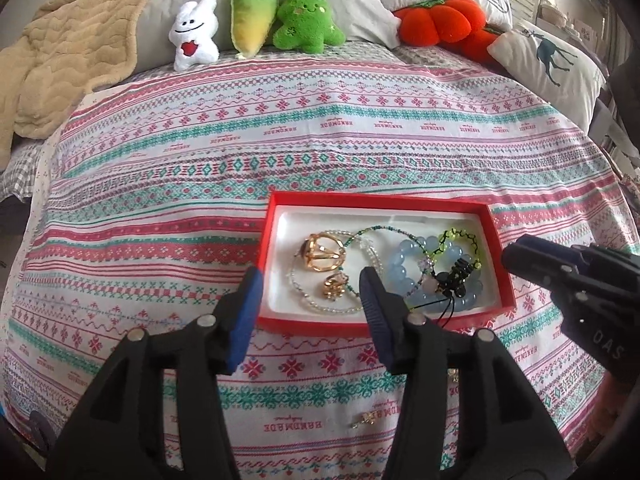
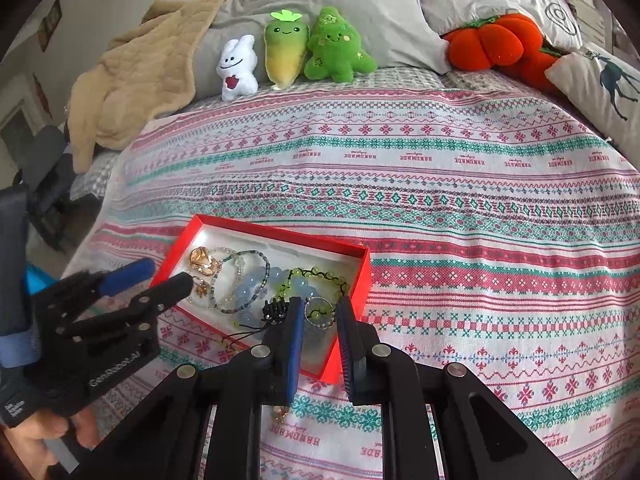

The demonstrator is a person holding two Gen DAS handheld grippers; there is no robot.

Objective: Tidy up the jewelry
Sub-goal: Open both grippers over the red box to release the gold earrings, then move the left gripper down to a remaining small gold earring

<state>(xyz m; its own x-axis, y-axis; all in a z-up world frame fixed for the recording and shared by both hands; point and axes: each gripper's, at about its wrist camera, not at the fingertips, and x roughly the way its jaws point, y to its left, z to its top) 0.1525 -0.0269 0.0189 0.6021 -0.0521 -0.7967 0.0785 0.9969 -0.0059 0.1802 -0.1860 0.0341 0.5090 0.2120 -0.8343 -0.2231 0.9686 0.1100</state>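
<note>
A red box (image 1: 384, 200) with a white lining lies on the patterned bedspread and holds several pieces: a gold ring-shaped piece (image 1: 325, 256), a small gold charm (image 1: 335, 285), a clear bead strand (image 1: 320, 307), a pale blue bead bracelet (image 1: 408, 258), a yellow-green bracelet (image 1: 460, 240) and a black cord piece (image 1: 456, 276). My left gripper (image 1: 310, 300) is open and empty over the box's near edge. A small gold piece (image 1: 364, 419) lies on the bedspread below it. In the right wrist view my right gripper (image 2: 319, 340) is open and empty over the box's (image 2: 276, 234) near right corner.
Plush toys (image 1: 256, 16) line the back of the bed, with an orange pumpkin cushion (image 1: 436, 20), pillows and a deer pillow (image 1: 552, 56) at the right. A beige blanket (image 1: 60, 48) lies at the back left. The bed edge drops off at the left.
</note>
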